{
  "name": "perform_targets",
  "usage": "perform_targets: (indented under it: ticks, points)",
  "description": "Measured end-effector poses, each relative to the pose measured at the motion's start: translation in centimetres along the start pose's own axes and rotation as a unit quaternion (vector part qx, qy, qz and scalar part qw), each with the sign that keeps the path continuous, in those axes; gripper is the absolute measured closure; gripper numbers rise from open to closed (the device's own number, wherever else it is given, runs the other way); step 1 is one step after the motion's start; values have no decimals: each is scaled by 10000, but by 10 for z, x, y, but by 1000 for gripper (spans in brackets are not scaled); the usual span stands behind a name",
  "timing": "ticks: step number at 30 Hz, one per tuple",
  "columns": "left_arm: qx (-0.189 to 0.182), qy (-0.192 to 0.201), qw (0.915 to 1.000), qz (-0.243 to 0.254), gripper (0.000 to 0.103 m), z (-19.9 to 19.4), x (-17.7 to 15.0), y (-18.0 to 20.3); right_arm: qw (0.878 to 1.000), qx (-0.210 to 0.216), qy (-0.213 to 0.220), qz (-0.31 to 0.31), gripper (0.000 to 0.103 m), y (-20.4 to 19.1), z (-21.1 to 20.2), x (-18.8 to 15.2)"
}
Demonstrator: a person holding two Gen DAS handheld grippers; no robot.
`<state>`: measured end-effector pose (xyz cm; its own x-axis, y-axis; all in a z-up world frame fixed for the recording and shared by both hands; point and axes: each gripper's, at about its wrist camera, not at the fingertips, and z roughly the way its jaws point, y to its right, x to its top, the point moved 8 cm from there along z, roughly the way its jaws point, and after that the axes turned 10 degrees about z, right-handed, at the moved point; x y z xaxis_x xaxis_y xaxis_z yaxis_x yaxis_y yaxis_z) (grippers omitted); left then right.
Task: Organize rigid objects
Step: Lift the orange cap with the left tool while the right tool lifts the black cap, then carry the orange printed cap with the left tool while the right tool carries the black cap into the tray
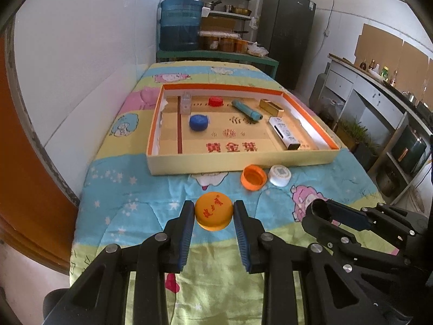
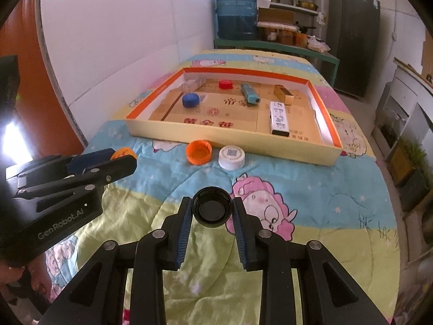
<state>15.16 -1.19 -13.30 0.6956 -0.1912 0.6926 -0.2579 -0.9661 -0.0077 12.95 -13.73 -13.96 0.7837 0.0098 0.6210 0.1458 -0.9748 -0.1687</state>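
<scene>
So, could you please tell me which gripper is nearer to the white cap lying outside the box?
Right. The right gripper, shut on a black cap, sits just short of the white cap; the left gripper, holding an orange cap, is farther off to its left.

My work surface was a table draped in a cartoon-print quilt (image 1: pixel 130 189) of blue, green and pink. Directly on it lay a shallow cardboard box (image 1: pixel 238 159) with an orange rim, and just in front of that box an upturned orange cap (image 1: pixel 253 177) beside a white cap (image 1: pixel 279 175).
</scene>
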Motion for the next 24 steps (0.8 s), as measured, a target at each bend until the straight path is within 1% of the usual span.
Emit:
perform_targets:
  ticks: [9,24]
  points:
    - [-21,117,9999,-37,73,-4,16,-3,9998,-34,183,26,73,7,-7,20]
    - [-99,354,9993,6,73,-2,58,0,9988,-157,454,109,73,25,-12,58]
